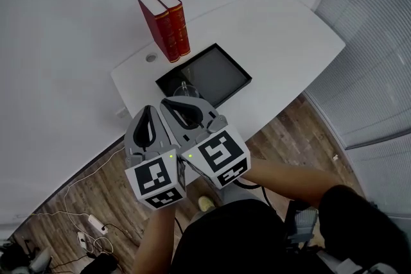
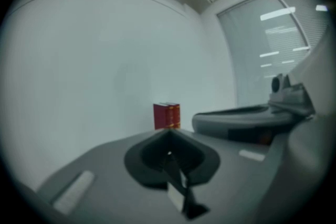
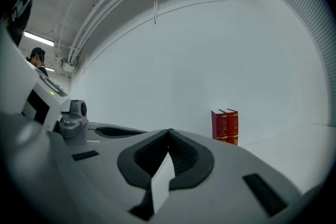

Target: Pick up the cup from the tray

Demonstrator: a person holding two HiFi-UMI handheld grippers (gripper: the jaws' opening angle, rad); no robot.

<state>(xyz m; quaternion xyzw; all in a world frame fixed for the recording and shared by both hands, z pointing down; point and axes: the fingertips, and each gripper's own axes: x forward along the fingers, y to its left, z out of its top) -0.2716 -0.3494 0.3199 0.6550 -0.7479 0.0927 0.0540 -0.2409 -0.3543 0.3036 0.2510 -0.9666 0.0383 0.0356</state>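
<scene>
Hovering off the tray's near edge. White table [image 1: 282,35] carries the black tray [image 1: 217,74]; red books [image 1: 166,24] stand just behind its far-left corner. Left gripper [image 1: 150,111] and right gripper [image 1: 169,102] are side by side, both with jaws pressed together and nothing between them. Clear cup [image 1: 184,89] stands at the tray's near end, just ahead of the right gripper's tip, so right is nearer. Its jaws need spreading first.
</scene>
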